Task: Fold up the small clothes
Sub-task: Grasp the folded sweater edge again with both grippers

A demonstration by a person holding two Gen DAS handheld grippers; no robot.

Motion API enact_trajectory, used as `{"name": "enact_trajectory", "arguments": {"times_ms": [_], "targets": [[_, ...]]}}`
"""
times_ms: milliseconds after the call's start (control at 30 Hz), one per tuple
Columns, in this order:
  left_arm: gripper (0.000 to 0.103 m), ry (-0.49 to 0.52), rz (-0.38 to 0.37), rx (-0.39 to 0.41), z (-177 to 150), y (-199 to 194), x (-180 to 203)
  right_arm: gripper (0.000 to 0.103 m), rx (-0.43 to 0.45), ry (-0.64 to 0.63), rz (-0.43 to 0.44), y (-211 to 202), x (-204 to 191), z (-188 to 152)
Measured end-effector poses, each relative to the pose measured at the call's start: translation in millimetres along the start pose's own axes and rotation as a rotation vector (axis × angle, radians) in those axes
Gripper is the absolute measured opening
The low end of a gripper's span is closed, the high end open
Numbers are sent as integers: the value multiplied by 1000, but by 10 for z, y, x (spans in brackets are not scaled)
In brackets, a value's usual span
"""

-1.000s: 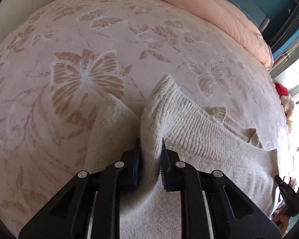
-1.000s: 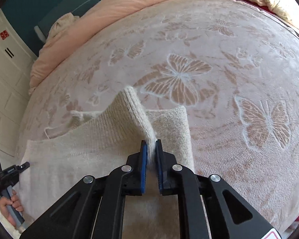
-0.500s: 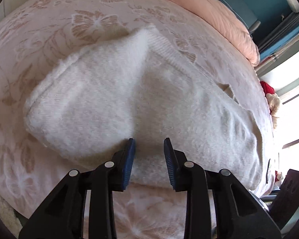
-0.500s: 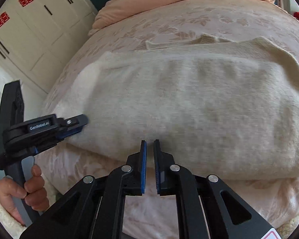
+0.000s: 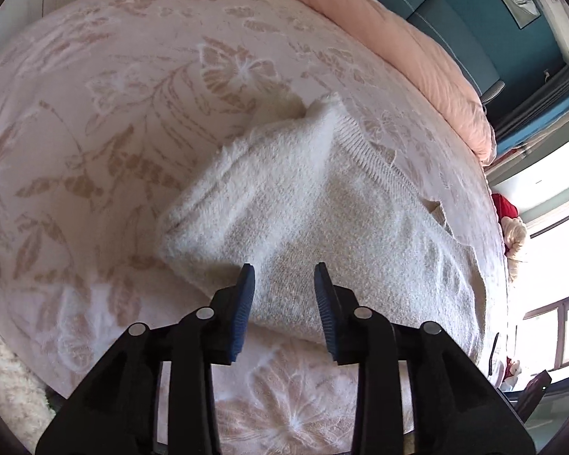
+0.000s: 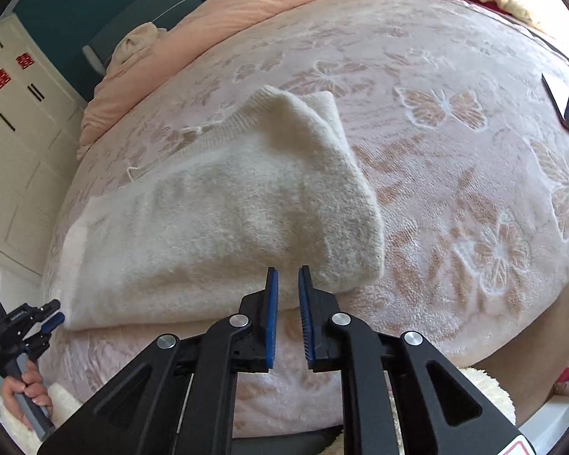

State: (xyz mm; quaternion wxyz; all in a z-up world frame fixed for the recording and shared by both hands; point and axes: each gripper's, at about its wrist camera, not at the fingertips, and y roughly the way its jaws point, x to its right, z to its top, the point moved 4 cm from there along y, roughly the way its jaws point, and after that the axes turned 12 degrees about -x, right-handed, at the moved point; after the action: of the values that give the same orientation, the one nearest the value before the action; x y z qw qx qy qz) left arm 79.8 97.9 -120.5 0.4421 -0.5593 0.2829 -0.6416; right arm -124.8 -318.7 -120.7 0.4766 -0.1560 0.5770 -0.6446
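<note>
Left wrist view shows our left claw (image 5: 282,295) above the near edge of the sweater (image 5: 322,220), which lies folded once on the bed (image 5: 95,113). Its jaws have just been opening; they stand apart now and nothing is between them, the knit is only behind them. In the right wrist view our right claw (image 6: 287,292) hangs at the near edge of the same sweater (image 6: 216,220), close to its right corner. Its jaws have just been opening too, the gap is narrow, and they hold nothing.

We judge that one fold is finished: the sweater is doubled over, with the ribbed hem (image 6: 246,113) at the far side and one far corner standing up a little. Both claws have let go of it.

The next move, we think, is a second fold across the length. For this each claw must take a fresh hold on one end, catching both layers together, so the lower layer does not slide out. The raised corner may need pressing flat first.
</note>
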Motion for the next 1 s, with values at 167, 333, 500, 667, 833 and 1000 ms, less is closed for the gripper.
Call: {"name": "enact_trajectory", "arguments": {"times_ms": [167,333,500,667,833,1000], "targets": [[62,106,74,101,454,-264,259,53,74,-51,-46,-151,-81,470],[78,190,158,76,1010,139,525,69,45,-148,-169,196,-287,1176],[70,106,185,-56,1266,754,411,72,-52,-104,-242,723,-172,1449],[11,140,147,-130,1123,870,474,10,-75,-136,-90,685,-363,1392],[10,196,76,7,1193,257,634,7,177,-161,20,-309,-493,1478],[11,155,171,-62,1349,648,443,7,-27,-38,-104,535,114,1582]]}}
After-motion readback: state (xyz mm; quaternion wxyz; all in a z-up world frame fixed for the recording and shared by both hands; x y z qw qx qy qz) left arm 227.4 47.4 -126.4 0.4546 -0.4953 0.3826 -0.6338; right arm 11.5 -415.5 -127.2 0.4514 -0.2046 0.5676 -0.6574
